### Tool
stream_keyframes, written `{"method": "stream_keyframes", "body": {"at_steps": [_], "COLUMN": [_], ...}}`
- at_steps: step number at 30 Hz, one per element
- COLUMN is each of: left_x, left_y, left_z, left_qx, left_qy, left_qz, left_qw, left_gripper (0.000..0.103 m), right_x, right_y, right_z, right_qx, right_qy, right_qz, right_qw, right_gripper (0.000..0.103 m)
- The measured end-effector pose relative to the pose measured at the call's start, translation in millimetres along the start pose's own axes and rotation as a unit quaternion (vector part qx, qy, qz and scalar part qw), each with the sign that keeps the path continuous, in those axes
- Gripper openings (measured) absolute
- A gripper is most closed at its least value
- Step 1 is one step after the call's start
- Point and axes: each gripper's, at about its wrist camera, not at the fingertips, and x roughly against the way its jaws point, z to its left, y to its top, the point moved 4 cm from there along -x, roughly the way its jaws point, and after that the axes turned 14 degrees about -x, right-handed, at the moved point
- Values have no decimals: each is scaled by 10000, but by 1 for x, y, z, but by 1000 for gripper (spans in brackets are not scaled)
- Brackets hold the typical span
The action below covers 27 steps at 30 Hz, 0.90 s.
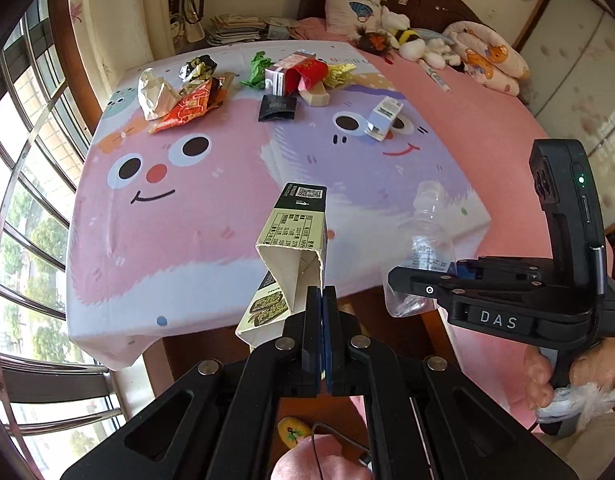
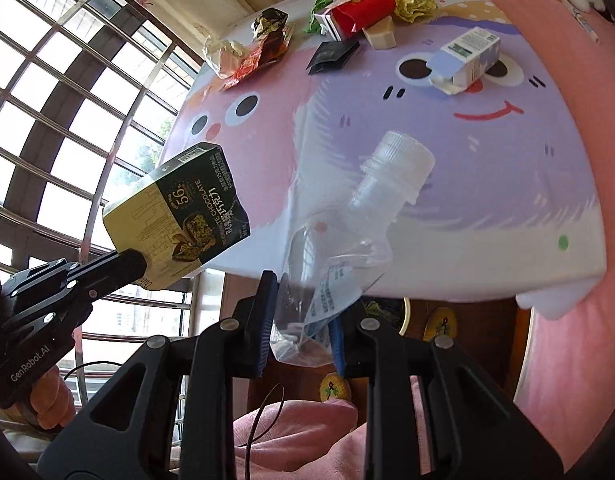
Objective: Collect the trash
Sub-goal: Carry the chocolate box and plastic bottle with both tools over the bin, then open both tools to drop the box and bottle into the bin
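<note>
Your hands mostly cut off at frame bottom. Crushed clear bottle (image 2: 347, 240) base hidden between your right gripper (image 2: 299, 332) pads; label blurred. Bottle long axis tilts, cap toward table's (image 1: 119, 344) far edge. Chocolate box (image 1: 287, 256), open end near, points same way, off near edge, pinched by your left gripper (image 1: 320, 300), jaws closed. Both grippers angle downward. Remaining trash pile (image 1: 235, 80) along far edge.
</note>
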Motion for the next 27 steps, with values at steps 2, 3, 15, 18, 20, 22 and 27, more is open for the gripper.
{"method": "stream_keyframes", "body": {"at_steps": [2, 3, 15, 18, 20, 22, 27], "left_x": [1, 0, -78, -127, -163, -201, -282], "left_y": [-24, -36, -130, -152, -164, -178, -204], "left_z": [-3, -4, -26, -22, -18, -13, -8], "left_qx": [-107, -145, -131, 9, 104, 191, 322], "left_qy": [-112, -167, -679, -630, -629, -628, -668], "left_qz": [89, 147, 980, 1182, 1321, 1449, 1660], "left_qw": [9998, 9996, 9928, 9910, 9892, 9873, 9833], "left_gripper": [0, 0, 1, 1, 0, 1, 1], "right_x": [-6, -9, -88, -128, -159, -190, -272], "right_y": [-28, -42, -142, -150, -154, -157, -166], "right_z": [4, 5, -24, -42, -54, -69, -110], "right_qx": [-107, -165, -594, -653, -652, -613, -490], "right_qy": [-70, -103, -660, -742, -766, -775, -923], "right_qz": [3, 25, 606, 708, 756, 784, 870], "right_qw": [9999, 9998, 9942, 9926, 9921, 9920, 9907], "right_gripper": [21, 21, 21, 21, 21, 21, 21]}}
